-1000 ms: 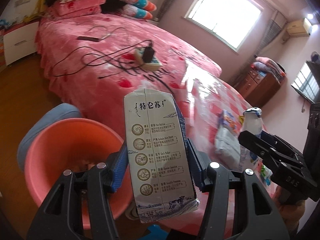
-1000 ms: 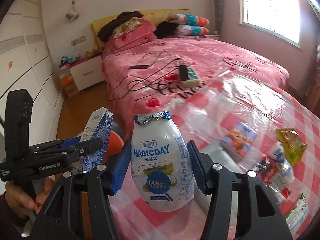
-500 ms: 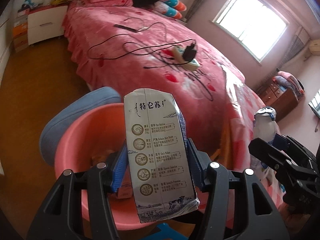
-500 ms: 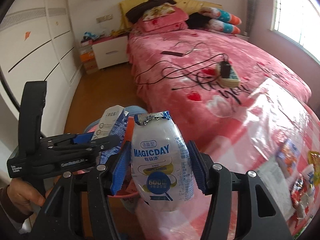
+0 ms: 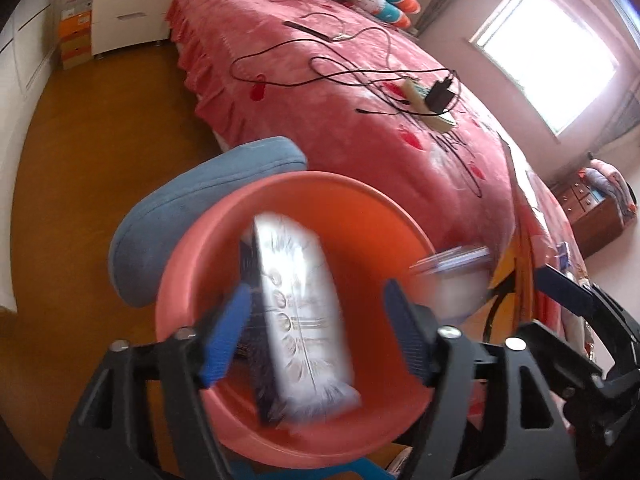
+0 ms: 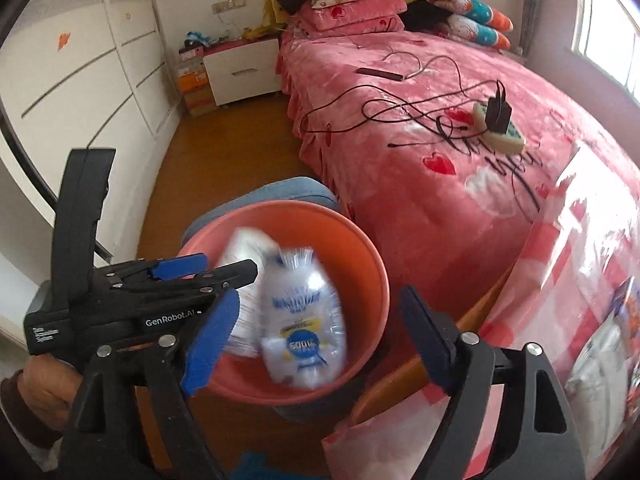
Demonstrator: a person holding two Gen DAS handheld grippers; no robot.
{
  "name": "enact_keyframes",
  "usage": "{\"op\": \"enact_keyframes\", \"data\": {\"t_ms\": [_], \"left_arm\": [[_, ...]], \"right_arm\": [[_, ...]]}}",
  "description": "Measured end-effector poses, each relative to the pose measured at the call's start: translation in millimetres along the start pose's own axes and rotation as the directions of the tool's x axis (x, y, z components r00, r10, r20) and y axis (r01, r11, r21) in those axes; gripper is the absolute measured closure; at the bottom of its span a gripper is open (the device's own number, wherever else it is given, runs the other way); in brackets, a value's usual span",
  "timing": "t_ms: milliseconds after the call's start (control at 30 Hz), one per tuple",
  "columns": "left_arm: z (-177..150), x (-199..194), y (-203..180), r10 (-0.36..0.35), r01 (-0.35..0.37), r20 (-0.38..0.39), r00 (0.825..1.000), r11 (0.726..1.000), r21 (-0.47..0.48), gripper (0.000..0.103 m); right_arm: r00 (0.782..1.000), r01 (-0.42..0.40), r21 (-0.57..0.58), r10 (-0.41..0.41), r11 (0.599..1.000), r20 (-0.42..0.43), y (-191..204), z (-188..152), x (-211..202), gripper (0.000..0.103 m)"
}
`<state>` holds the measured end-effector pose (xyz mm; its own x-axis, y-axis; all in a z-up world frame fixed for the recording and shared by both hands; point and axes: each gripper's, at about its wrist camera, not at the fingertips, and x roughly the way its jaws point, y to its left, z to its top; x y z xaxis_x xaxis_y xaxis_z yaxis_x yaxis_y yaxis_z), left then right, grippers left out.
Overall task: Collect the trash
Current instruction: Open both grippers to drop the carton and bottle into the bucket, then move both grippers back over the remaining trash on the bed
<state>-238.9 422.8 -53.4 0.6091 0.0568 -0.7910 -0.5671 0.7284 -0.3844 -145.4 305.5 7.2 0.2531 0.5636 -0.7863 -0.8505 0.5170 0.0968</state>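
Two pieces of trash, both blurred, seen dropping into the pink basin (image 5: pixel 304 184) directly below: milk carton (image 5: pixel 304 312) between left gripper (image 5: pixel 316 328) jaws, long axis upright, untouched by pads; yogurt bottle (image 6: pixel 302 320) likewise free between right gripper (image 6: pixel 316 332) jaws. Both pairs opening, clamped on nothing. More wrappers (image 6: pixel 596 364) left on the bed (image 6: pixel 460 200), nearer the right hand.

1. A home bedroom: a bed (image 6: pixel 460 128) under a pink heart-print cover, with pillows (image 6: pixel 352 16) stacked at its head.
2. A white bedside cabinet (image 6: pixel 240 70) stands beside it on a wooden floor (image 5: pixel 100 152).
3. A power strip (image 6: pixel 500 128) and cables (image 5: pixel 320 68) lie on the cover; a window (image 5: pixel 548 64) lights pink walls.
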Motion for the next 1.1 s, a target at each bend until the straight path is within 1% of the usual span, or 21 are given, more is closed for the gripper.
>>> {"op": "enact_keyframes", "data": {"t_ms": [67, 133, 300, 367, 700, 1100], "left_arm": [[0.9, -0.9, 2.0, 0.013, -0.013, 0.005, 1.0, 1.0, -0.006, 0.024], [2.4, -2.0, 1.4, 0.021, -0.021, 0.008, 1.0, 1.0, -0.005, 0.024], [4.5, -9.0, -8.1, 0.021, -0.021, 0.026, 0.999, 1.0, 0.023, 0.023], [4.8, -11.0, -14.4, 0.011, -0.012, 0.026, 1.0, 0.999, 0.034, 0.023], [3.6, -19.2, -46.8, -0.029, 0.028, 0.018, 0.999, 0.995, 0.093, 0.022], [-2.8, -30.1, -98.9, -0.081, 0.078, 0.008, 0.997, 0.978, 0.193, 0.021]], "right_arm": [[1.0, 0.002, 0.018, -0.003, 1.0, 0.013, -3.7, -1.5, -3.5, 0.02], [0.999, 0.018, 0.03, -0.019, 0.999, 0.032, -7.0, -2.2, -10.1, 0.017], [0.996, 0.042, 0.065, -0.047, 0.997, 0.072, -16.6, -3.4, -27.7, 0.016], [0.994, 0.057, 0.075, -0.063, 0.996, 0.085, -20.6, -5.0, -34.4, 0.014], [0.986, 0.11, 0.141, -0.127, 0.984, 0.112, -48.8, -23.1, -62.7, 0.014], [0.97, 0.161, 0.217, -0.195, 0.963, 0.148, -80.6, -51.0, -102.3, 0.014]]}}
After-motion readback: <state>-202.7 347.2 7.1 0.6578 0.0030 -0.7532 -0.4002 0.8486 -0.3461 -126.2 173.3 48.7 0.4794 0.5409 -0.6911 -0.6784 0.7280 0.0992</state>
